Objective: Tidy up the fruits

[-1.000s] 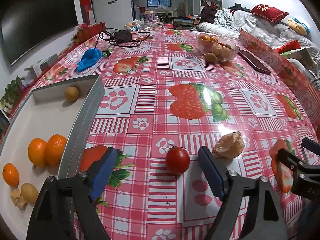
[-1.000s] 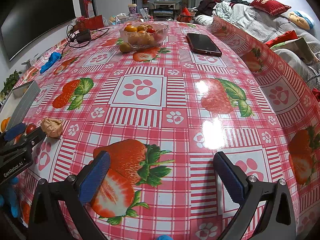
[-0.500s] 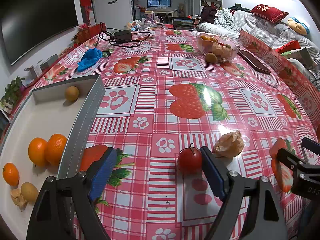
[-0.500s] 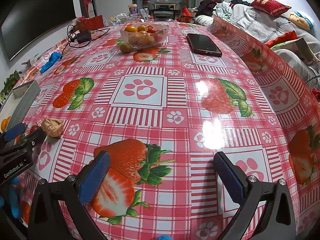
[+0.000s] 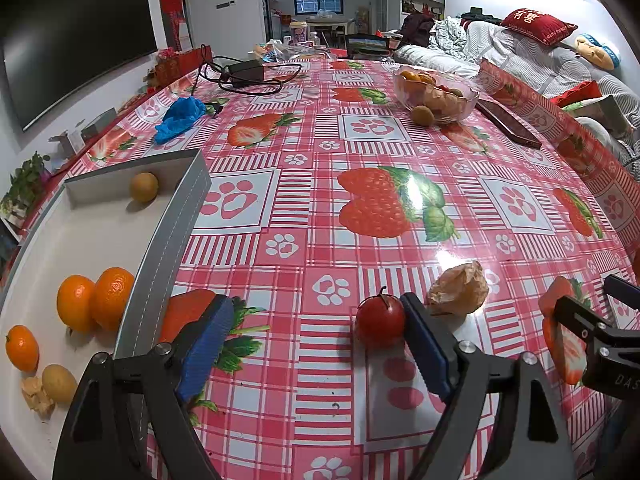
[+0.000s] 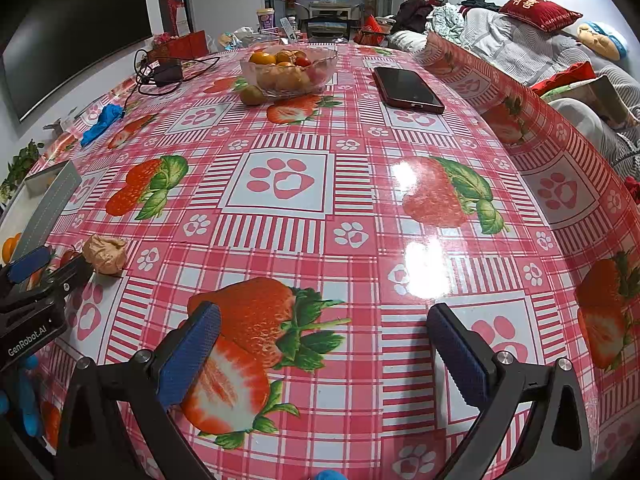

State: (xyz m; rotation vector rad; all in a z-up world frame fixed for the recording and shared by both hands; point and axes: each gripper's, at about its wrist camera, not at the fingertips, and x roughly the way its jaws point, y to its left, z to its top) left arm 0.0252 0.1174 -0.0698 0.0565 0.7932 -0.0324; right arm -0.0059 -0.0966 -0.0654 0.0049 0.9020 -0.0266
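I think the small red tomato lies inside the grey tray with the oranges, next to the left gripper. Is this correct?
Not quite. The small red tomato lies on the tablecloth, outside the grey tray that holds the oranges. It sits between the open jaws of the left gripper, against the right-hand one. The left wrist view shows this.

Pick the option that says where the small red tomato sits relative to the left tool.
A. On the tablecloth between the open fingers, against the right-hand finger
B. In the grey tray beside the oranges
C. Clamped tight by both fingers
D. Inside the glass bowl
A: the tomato rests on the tablecloth inside the left tool, against its right-hand finger, with a wide gap to the other finger.
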